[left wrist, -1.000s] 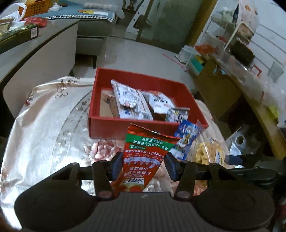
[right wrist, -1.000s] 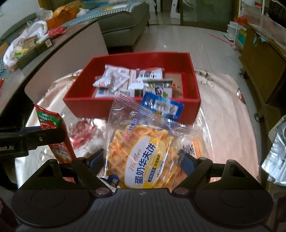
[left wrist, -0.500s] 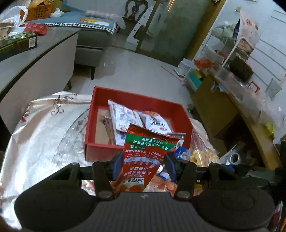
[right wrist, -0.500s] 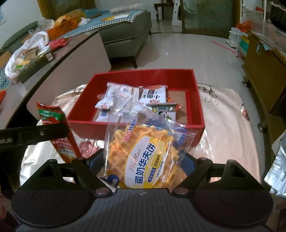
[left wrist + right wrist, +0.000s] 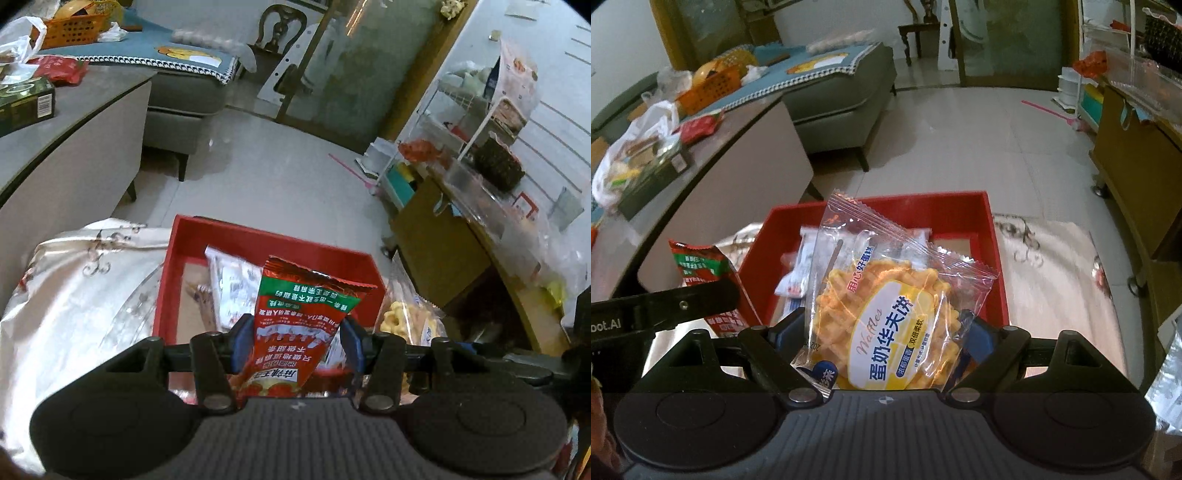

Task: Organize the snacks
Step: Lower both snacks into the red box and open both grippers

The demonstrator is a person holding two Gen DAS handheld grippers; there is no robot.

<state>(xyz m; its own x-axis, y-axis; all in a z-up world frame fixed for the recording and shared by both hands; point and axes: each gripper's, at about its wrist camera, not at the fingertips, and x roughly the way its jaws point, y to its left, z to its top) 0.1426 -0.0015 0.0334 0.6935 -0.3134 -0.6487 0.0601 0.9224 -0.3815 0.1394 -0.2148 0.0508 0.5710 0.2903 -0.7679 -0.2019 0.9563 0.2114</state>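
While both packets hang above the table, each waits over the box.
Left gripper (image 5: 295, 341): jaws nearly closed, pinching the red sachet (image 5: 301, 325) by its lower half, so the top stands free at 12 o'clock, clear of the box (image 5: 258, 240) rim.
Right gripper (image 5: 886, 336): jaws wide but pressed on the waffle pack (image 5: 886, 317), gripped across its bulk because the pack is broad.
Box: red, at 12 o'clock of both grippers, already holding several packets (image 5: 798, 269); likely the drop point.
Cloth (image 5: 1052, 266): silvery, under the box.
Risk: 2 drops together may collide.
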